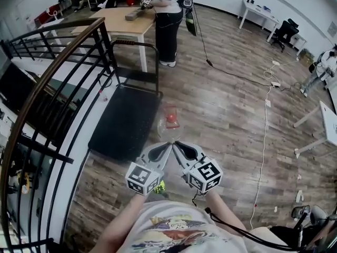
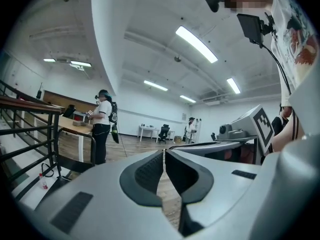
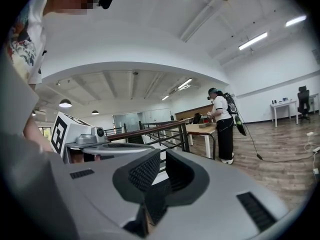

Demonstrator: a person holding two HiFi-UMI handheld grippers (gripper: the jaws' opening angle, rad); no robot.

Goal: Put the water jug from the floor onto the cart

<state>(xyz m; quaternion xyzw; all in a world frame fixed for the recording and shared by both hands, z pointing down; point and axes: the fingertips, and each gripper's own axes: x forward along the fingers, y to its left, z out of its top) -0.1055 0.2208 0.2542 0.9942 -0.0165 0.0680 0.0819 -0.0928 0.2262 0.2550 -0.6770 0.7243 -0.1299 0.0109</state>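
Note:
In the head view a clear water jug (image 1: 168, 124) with a red cap lies on the wood floor, just right of the black flat cart (image 1: 124, 121). The cart's handle bar (image 1: 136, 44) rises at its far end. My left gripper (image 1: 169, 143) and right gripper (image 1: 177, 143) are held side by side, tips nearly touching, just short of the jug's near end. Both are shut with nothing between the pads. The left gripper view shows its own shut jaws (image 2: 164, 152), the right gripper view likewise (image 3: 162, 155); neither shows the jug.
A dark stair railing (image 1: 50, 83) curves along the left of the cart. A person (image 1: 167, 20) stands at a wooden table (image 1: 124, 21) beyond the cart. A cable (image 1: 263, 141) runs across the floor at right, near a white desk (image 1: 329, 121).

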